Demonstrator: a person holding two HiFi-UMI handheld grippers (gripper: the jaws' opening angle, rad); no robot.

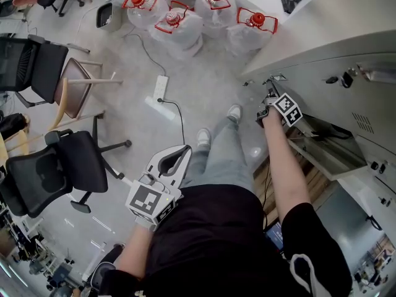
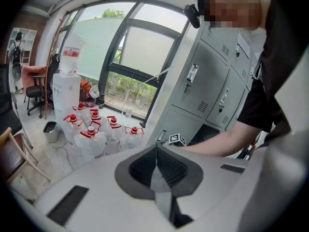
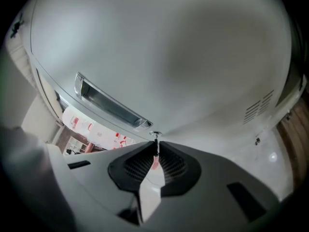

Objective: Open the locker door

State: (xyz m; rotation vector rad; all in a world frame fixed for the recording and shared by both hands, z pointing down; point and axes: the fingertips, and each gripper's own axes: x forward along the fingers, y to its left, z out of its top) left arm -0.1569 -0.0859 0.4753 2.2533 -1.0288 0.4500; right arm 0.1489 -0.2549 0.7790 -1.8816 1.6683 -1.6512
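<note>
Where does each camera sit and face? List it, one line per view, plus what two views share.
Head view: on the person's head, facing steeply down at the floor and lockers; shows legs, left gripper, right gripper.
Left gripper view: on that gripper, facing the window, water bottles and lockers; shows its shut jaws and the right arm.
Right gripper view: on that gripper, close against the locker door; shows its jaws shut on the key.
Shared: head and left gripper views both show the water bottles.

Water bottles (image 1: 185, 14) stand left of the lockers (image 1: 346, 48).
</note>
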